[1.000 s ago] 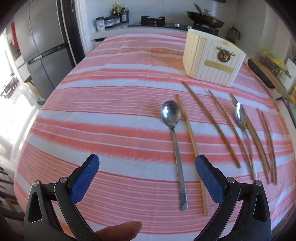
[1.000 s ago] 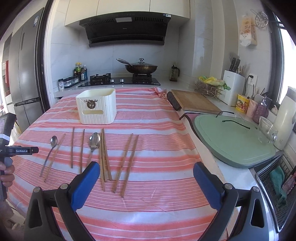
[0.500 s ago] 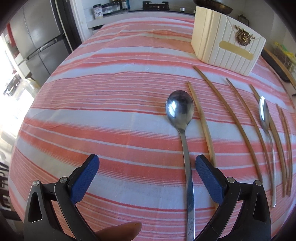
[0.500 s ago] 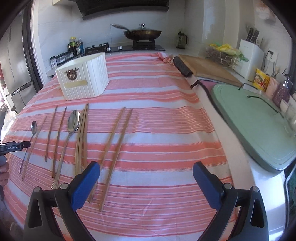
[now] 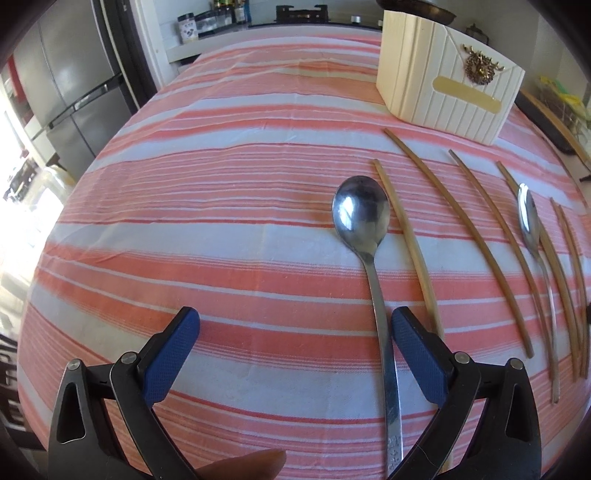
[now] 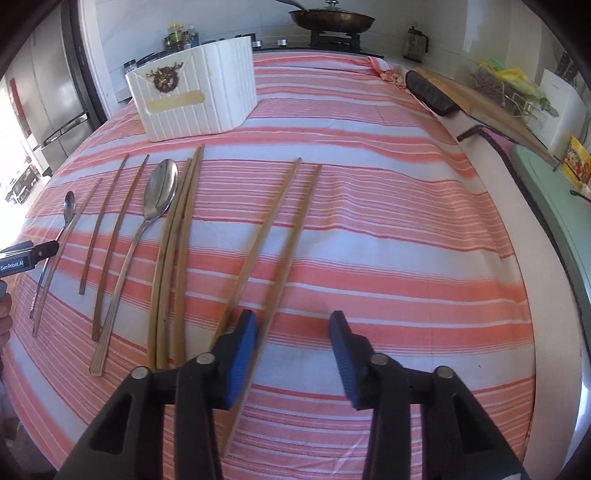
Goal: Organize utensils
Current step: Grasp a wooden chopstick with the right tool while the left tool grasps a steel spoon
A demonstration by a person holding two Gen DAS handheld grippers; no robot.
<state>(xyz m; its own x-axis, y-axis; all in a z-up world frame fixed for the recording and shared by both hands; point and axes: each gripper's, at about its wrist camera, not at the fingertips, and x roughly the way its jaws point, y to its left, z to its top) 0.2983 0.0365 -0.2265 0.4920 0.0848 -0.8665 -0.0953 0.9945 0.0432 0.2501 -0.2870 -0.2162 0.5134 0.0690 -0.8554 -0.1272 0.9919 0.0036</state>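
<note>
Two steel spoons and several wooden chopsticks lie in a row on the striped cloth, in front of a white utensil holder (image 5: 447, 92) (image 6: 195, 99). My left gripper (image 5: 295, 328) is open, low over the leftmost spoon (image 5: 360, 218), whose handle runs between the jaws just inside the right finger. My right gripper (image 6: 292, 325) has its jaws closing over the rightmost pair of chopsticks (image 6: 295, 240). One stick passes between the jaws beside the left pad, and the other goes behind that finger. The pads do not press on it. The second spoon (image 6: 160, 192) lies further left.
The left gripper's tip (image 6: 22, 254) shows at the left edge of the right wrist view. A wooden board (image 6: 480, 99) and a green mat (image 6: 554, 192) lie to the right of the cloth. A pan (image 6: 332, 18) sits on the stove behind. A fridge (image 5: 74, 85) stands far left.
The right gripper came down and forward onto the rightmost chopstick pair, and its jaws narrowed from wide. The left gripper sank closer over the spoon early on, then held still.
</note>
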